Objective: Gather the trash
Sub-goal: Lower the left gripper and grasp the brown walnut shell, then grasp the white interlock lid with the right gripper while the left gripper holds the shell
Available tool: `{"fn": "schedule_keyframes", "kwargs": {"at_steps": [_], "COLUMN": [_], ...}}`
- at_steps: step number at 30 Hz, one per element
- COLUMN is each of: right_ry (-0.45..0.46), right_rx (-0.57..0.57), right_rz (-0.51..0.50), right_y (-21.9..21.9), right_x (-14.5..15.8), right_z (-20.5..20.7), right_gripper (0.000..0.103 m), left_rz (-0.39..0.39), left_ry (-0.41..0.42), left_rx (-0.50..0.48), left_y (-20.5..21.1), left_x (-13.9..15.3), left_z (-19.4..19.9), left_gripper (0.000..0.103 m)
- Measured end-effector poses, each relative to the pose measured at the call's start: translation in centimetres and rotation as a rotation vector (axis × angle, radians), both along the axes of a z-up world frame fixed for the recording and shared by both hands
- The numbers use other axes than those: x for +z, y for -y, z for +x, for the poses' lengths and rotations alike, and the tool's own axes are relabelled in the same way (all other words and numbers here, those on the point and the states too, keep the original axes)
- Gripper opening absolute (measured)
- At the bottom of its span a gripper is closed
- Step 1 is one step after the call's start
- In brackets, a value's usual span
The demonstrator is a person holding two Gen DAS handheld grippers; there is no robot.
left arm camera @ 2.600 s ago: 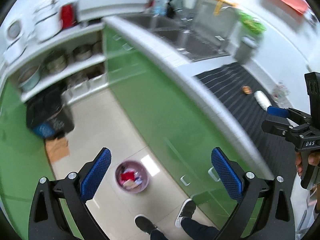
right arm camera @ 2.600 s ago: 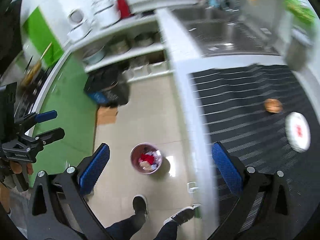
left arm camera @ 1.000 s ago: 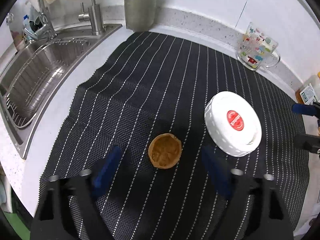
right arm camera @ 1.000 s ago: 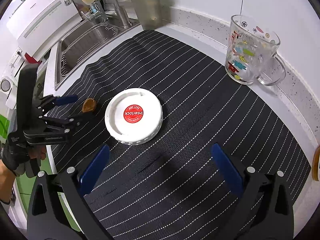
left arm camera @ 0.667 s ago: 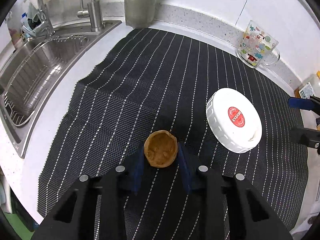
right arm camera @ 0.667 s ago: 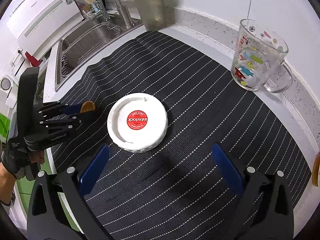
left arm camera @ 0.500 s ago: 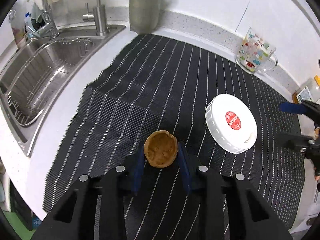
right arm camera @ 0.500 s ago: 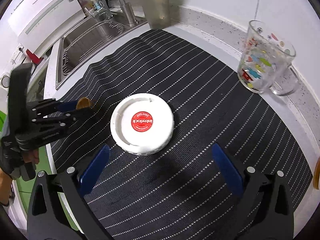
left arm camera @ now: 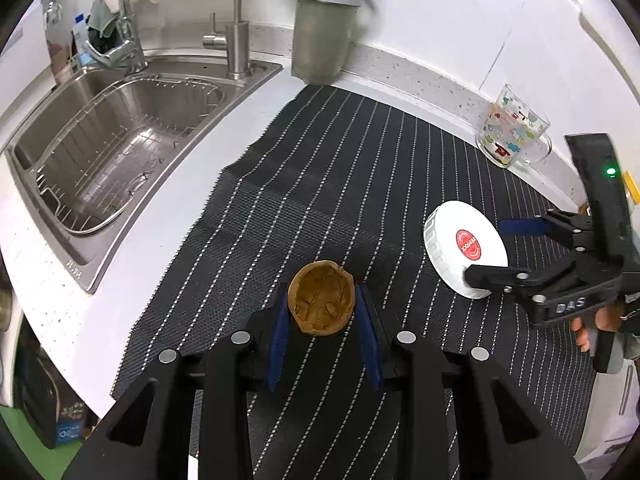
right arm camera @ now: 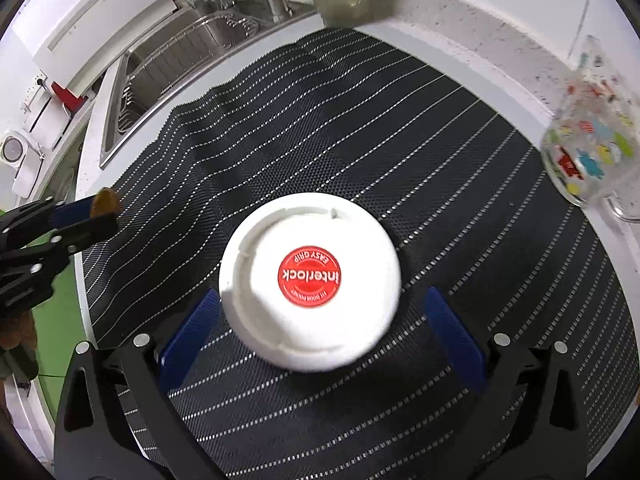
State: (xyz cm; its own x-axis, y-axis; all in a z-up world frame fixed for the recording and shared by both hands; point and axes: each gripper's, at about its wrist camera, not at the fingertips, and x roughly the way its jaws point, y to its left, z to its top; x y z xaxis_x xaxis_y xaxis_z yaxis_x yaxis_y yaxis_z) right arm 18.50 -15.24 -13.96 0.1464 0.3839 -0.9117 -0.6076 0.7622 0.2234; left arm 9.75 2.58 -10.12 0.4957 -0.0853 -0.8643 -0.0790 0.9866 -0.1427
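Observation:
My left gripper [left arm camera: 322,300] is shut on a brown walnut shell half [left arm camera: 322,298] and holds it above the black striped mat [left arm camera: 340,184]; the shell also shows in the right wrist view [right arm camera: 105,202] between the left gripper's pads. A white round lid with a red sticker [right arm camera: 310,280] lies on the mat [right arm camera: 320,120]. My right gripper [right arm camera: 320,316] is open, its blue pads on either side of the lid, not touching it. The lid [left arm camera: 464,254] and the right gripper [left arm camera: 500,248] also show in the left wrist view.
A steel sink [left arm camera: 108,140] with a wire rack and tap lies to the left. A grey shaker bottle [left arm camera: 324,28] stands at the wall. A printed glass mug [left arm camera: 514,128] stands at the back right, also in the right wrist view [right arm camera: 592,140]. The counter edge is close at the left.
My left gripper closed on the walnut shell and lifted it off the mat. My right gripper moved forward until its open pads straddle the white lid.

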Motion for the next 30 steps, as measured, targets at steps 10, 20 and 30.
{"fn": "schedule_keyframes", "kwargs": {"at_steps": [10, 20, 30], "right_ry": [0.041, 0.140, 0.262], "right_rx": [0.040, 0.112, 0.345], "right_rz": [-0.026, -0.009, 0.090], "right_y": [-1.0, 1.6, 1.0], "right_x": [-0.1, 5.0, 10.8], "right_z": [-0.4, -3.4, -10.7], "right_gripper": [0.095, 0.095, 0.095], "left_rz": [-0.012, -0.037, -0.002], "left_ry": [-0.003, 0.043, 0.093], "left_rx": [0.017, 0.062, 0.273], "left_y": [-0.3, 1.6, 2.0], "left_x": [0.1, 3.3, 6.7], "left_z": [-0.3, -3.0, -13.2], "left_gripper": [0.032, 0.032, 0.032]}}
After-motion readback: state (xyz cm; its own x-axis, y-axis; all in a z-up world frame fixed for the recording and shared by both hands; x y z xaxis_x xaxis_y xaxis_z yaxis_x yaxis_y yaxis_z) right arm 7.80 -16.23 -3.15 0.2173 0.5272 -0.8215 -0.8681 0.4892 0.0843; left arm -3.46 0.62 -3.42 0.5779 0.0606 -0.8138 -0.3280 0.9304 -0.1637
